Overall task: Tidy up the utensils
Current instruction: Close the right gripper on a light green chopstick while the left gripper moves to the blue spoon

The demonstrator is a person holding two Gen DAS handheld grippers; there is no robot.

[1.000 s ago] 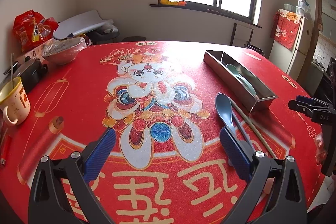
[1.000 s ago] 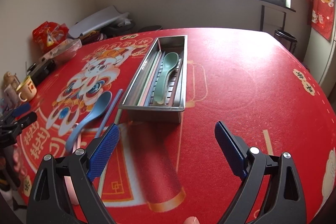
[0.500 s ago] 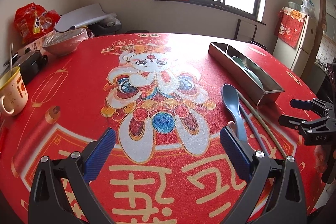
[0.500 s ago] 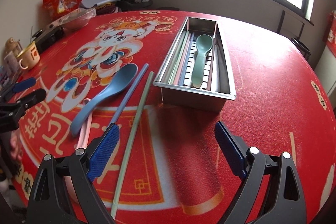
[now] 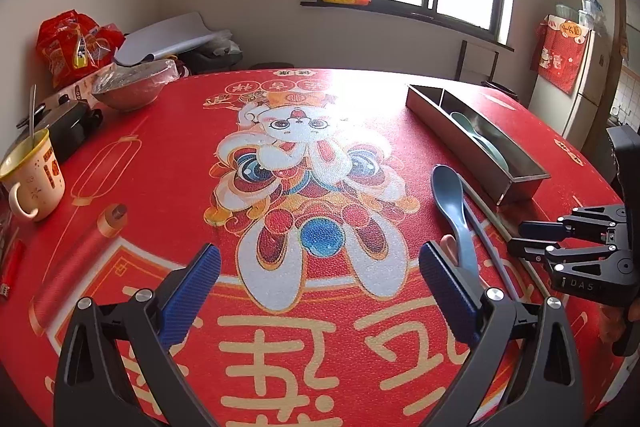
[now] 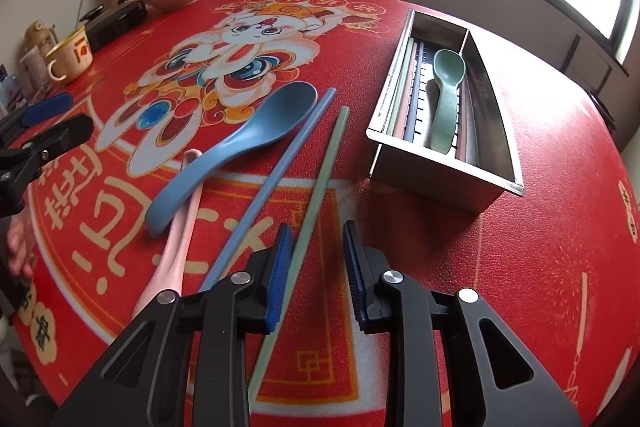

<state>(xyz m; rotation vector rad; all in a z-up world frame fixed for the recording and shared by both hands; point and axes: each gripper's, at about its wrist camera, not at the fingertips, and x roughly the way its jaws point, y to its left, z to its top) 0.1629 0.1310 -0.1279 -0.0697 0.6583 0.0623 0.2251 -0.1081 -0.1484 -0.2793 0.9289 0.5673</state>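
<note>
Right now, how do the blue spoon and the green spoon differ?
The blue spoon lies loose on the red tablecloth; the green spoon lies inside the metal tray. The blue spoon's handle rests across a pink utensil; the green spoon rests on the tray's slatted floor. Both lie bowl-up, handles toward the camera.

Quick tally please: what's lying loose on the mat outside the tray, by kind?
Spoons: 2 (blue spoon, and pink spoon partly under it)
Chopsticks: 2 (blue chopstick, green chopstick)
Total: 4
</note>
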